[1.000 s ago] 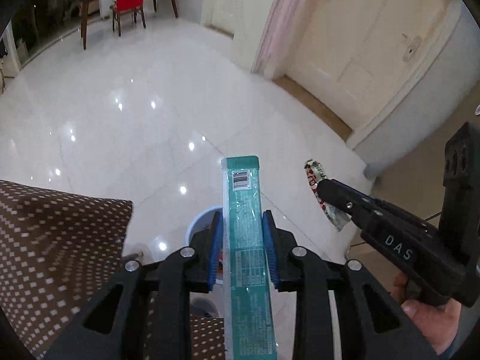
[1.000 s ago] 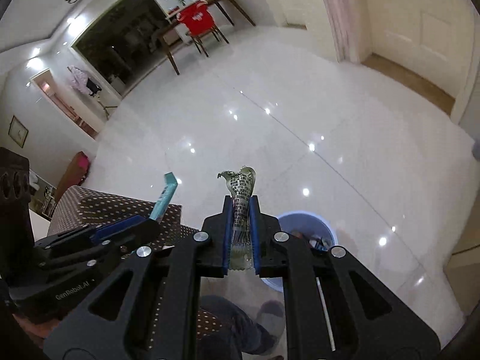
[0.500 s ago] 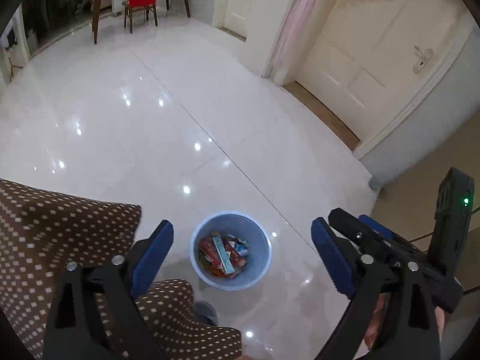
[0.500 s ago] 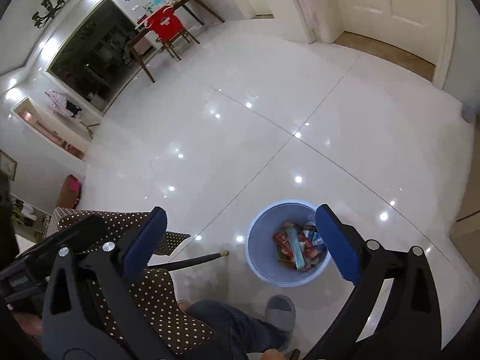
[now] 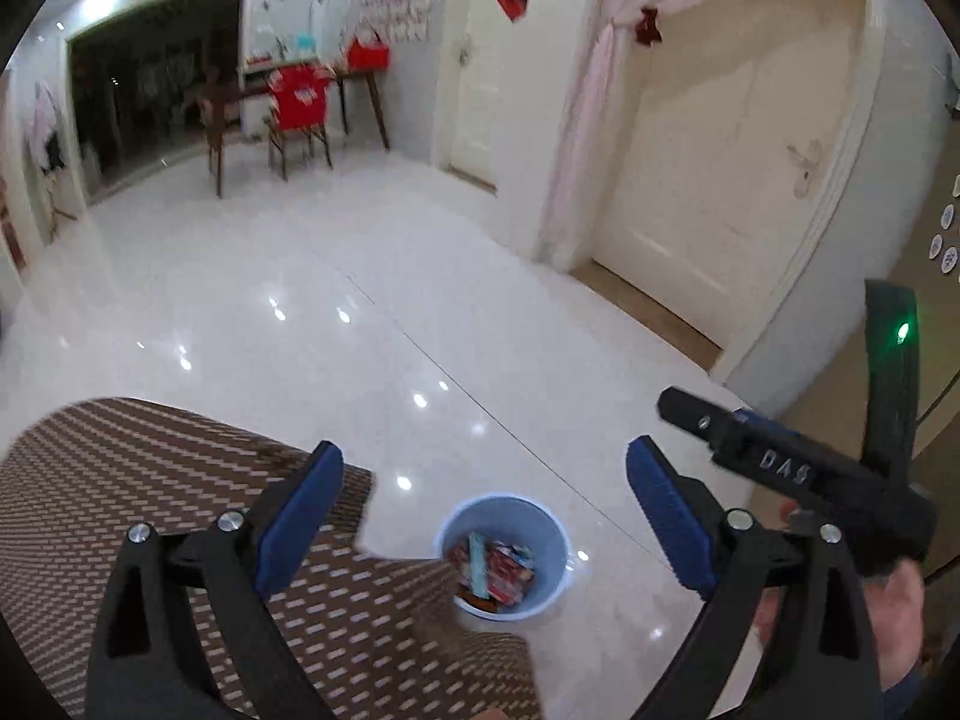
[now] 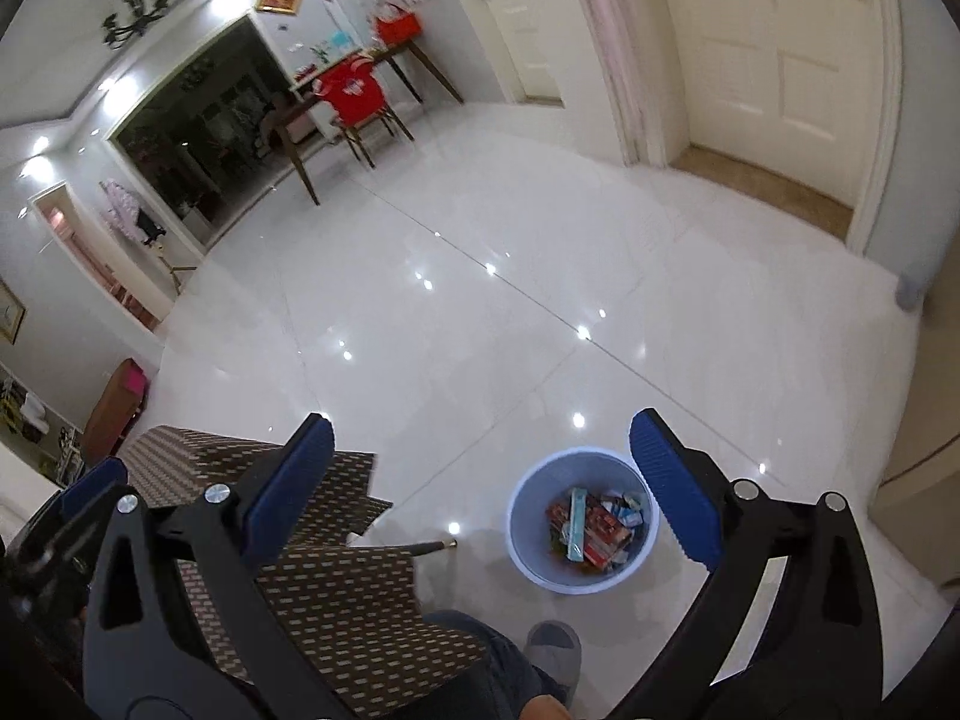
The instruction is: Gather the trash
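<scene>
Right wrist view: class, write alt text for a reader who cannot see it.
The open, empty right claw hangs above a light blue bin of colourful wrappers on a glossy white floor. A dotted brown tablecloth lies lower left.

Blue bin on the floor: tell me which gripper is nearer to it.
Hard to separate; probably the right. The blue bin lies just inside the right gripper's right finger. In the left wrist view the bin sits low between the left gripper's open jaws.

We hold our left gripper (image 5: 483, 504) and right gripper (image 6: 483, 480) spread wide, nothing between the blue pads; right gripper seen at 4 o'clock from left camera.
</scene>
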Motion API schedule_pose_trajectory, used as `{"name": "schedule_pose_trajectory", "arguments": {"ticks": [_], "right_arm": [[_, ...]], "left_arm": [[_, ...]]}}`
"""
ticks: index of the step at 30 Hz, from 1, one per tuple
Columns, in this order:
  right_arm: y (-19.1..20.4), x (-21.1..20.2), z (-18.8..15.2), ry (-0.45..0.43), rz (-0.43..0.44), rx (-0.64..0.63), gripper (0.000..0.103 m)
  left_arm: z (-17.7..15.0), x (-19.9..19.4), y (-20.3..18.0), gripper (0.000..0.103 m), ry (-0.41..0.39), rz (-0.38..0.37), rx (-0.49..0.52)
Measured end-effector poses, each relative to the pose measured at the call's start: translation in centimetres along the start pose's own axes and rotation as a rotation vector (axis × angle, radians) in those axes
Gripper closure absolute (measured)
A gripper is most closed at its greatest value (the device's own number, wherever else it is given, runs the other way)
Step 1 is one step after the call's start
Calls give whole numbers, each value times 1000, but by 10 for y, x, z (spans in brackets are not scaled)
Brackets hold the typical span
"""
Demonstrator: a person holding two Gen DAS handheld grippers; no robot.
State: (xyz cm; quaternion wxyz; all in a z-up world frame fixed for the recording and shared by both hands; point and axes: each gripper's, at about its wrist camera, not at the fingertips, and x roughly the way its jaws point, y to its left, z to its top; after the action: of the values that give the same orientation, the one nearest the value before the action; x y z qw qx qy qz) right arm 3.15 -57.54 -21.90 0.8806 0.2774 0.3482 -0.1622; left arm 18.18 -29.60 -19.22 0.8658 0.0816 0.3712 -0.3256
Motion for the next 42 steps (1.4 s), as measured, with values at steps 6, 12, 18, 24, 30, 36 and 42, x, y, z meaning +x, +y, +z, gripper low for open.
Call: {"name": "schedule_pose_trajectory", "arguments": {"ticks": [6,12,18,24,30,36,42], "right_arm": [[66,-42,1,-55,44,-99,6],[142,-83,-17,-95,90,-250,6],[211,-135,-37,-187,139,-403,6],[252,-189,-52,-305,176,-496,6],[273,-231,-64,-393,203,-530,6],[276,-248,-67,-433,216,-533,6],[278,-250,-69,-443,209,-540,6]], "left_arm": [[-9,-66,34,7,-89,143,-43],[-23,-139,73,7,-236,330,-111],[-42,-212,98,6,-331,466,-201],[-53,-276,101,6,-381,576,-212],[-53,-321,92,6,-441,556,-233],[-52,-349,90,5,-480,584,-258],[-55,-355,82,5,-506,585,-257]]}}
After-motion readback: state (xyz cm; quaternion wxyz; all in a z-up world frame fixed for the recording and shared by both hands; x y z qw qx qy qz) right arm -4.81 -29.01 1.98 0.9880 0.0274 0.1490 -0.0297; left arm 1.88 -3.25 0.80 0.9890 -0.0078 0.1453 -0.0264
